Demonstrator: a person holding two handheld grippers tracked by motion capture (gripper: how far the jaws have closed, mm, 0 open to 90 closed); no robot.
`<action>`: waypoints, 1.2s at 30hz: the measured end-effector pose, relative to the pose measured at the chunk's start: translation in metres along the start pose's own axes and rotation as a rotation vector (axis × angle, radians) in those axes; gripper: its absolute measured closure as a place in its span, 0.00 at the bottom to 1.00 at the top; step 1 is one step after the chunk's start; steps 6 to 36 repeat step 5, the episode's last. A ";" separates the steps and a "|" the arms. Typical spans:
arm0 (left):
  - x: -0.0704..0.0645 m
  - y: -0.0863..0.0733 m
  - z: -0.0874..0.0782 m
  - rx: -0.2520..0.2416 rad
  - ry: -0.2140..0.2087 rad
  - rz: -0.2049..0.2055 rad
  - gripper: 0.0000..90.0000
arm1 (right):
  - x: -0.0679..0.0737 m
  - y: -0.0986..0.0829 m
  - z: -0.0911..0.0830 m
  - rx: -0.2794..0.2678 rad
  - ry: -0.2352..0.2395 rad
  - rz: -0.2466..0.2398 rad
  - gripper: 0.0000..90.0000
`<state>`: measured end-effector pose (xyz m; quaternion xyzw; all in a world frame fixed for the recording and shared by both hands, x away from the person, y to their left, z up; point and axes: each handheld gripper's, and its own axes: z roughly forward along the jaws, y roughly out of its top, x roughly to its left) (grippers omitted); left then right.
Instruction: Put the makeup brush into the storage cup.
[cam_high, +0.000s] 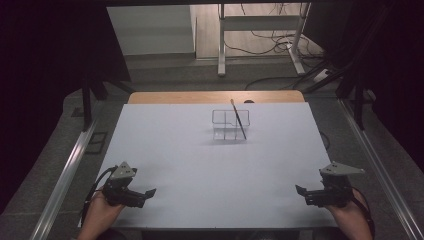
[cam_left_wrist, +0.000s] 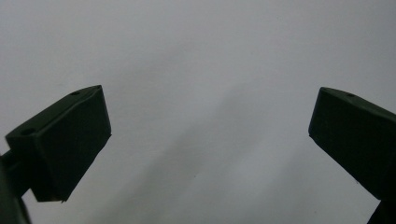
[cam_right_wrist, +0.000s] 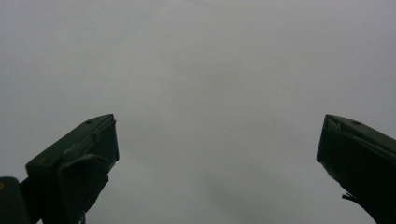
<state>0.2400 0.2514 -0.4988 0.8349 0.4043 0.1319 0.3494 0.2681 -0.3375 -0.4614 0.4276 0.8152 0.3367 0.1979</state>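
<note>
A clear plastic organizer box with small compartments (cam_high: 230, 125) stands on the white table surface (cam_high: 200, 165), in the far half and a little right of the middle. A thin dark brush with a long handle (cam_high: 238, 119) stands in its right side and leans, with the top end tilted toward the far left and the lower end at the near right corner of the box. I cannot tell exactly which compartment holds it.

The left gripper (cam_high: 148, 192) lies near the front left corner of the table, held by the person's left hand (cam_high: 102, 212). In the left gripper view its two black jaws stand wide apart with nothing between them, only the white surface behind. The right gripper (cam_high: 299, 190) is near the front right corner, held by the right hand (cam_high: 352, 215). Its jaws are also spread wide and empty in the right gripper view. Both grippers point inward, toward each other, and both are well apart from the box and the brush.
</note>
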 end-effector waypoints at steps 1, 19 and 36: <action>0.000 0.000 0.000 0.003 0.001 0.003 0.00 | 0.000 0.000 0.000 0.002 -0.001 0.001 0.00; 0.000 0.002 0.001 0.003 0.002 0.001 0.00 | 0.000 -0.002 0.000 0.009 -0.005 -0.006 0.00; 0.000 0.002 0.001 0.003 0.002 0.001 0.00 | 0.000 -0.002 0.000 0.009 -0.005 -0.006 0.00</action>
